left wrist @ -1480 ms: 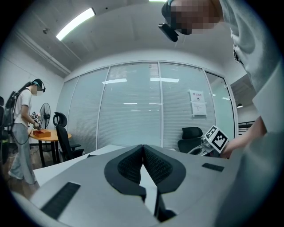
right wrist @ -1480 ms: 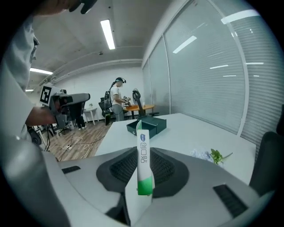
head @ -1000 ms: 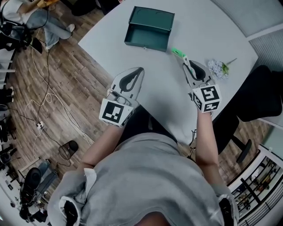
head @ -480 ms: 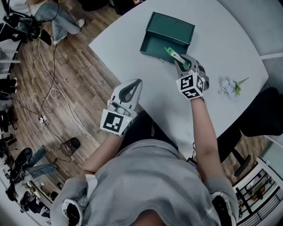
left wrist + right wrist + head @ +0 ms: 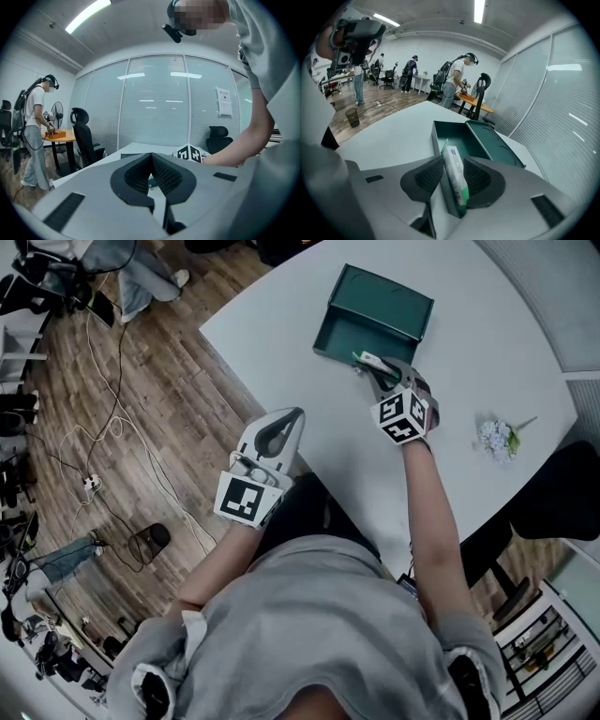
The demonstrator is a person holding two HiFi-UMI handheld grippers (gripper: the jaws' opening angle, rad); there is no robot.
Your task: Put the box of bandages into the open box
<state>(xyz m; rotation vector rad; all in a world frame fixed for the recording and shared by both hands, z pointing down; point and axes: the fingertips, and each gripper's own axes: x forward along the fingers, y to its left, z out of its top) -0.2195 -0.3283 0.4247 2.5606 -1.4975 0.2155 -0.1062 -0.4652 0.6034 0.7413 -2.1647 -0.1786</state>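
Observation:
The open dark green box (image 5: 353, 334) lies on the white table (image 5: 469, 343), its lid (image 5: 389, 296) folded back on the far side. My right gripper (image 5: 373, 365) reaches its near wall and holds the white and green box of bandages (image 5: 368, 359) on edge. In the right gripper view the box of bandages (image 5: 453, 180) stands between the pads, pointing into the green box (image 5: 461, 138). The jaws are opening while the pads still touch it. My left gripper (image 5: 294, 414) hovers at the table's near edge, shut and empty, its pads meeting in the left gripper view (image 5: 151, 154).
A small bunch of pale flowers (image 5: 497, 437) lies on the table to the right of my right gripper. The table's left edge drops to a wooden floor with cables (image 5: 103, 437). A dark chair (image 5: 562, 493) stands at the right.
My right gripper has carried the box of bandages from near the flowers forward and left to the green box's near wall. The left gripper has stayed where it was.

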